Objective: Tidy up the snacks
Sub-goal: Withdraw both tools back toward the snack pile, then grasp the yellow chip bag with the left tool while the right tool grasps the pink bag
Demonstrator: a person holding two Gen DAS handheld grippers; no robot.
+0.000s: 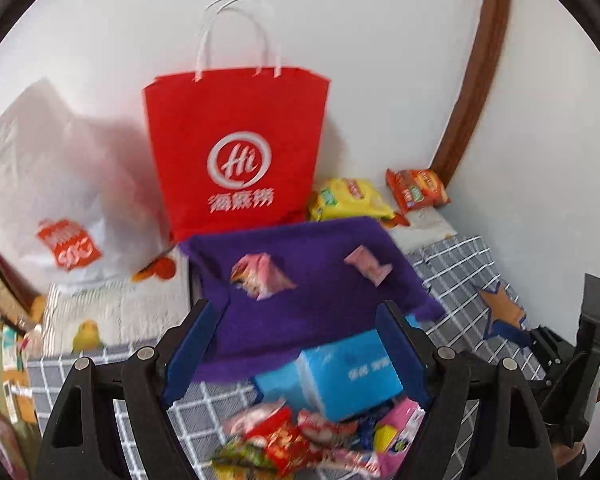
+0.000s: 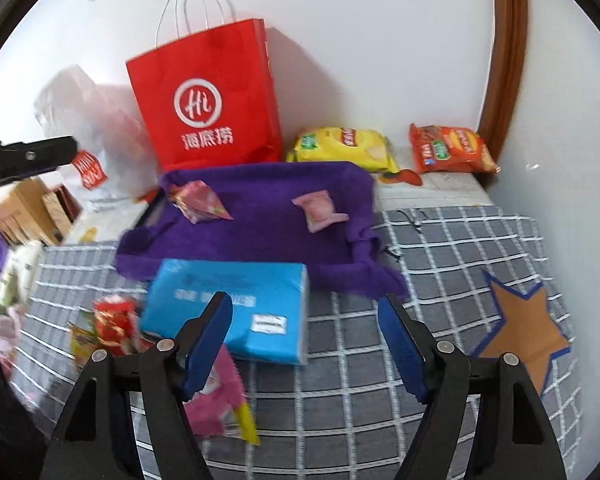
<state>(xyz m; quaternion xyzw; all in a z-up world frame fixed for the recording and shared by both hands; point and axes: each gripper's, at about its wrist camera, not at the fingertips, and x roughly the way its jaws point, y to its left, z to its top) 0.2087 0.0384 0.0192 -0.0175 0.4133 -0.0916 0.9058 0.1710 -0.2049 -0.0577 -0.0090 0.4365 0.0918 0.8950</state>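
A purple cloth-lined tray (image 1: 320, 300) (image 2: 260, 232) lies on the checked cover and holds two pink snack packets (image 1: 260, 276) (image 1: 368, 266) (image 2: 198, 202) (image 2: 318, 210). A blue tissue pack (image 1: 340, 372) (image 2: 228, 312) lies in front of it. A heap of red, green and pink snack packets (image 1: 300, 444) (image 2: 108, 328) lies nearer me. My left gripper (image 1: 296, 352) is open and empty above the heap and the blue pack. My right gripper (image 2: 306, 344) is open and empty over the checked cover, right of the blue pack.
A red paper bag (image 1: 236, 152) (image 2: 208, 108) stands against the wall behind the tray. A yellow chip bag (image 1: 348, 198) (image 2: 344, 148) and an orange one (image 1: 418, 188) (image 2: 452, 150) lie at the back right. A white plastic bag (image 1: 60, 200) lies left. A brown star (image 2: 520, 332) marks the cover.
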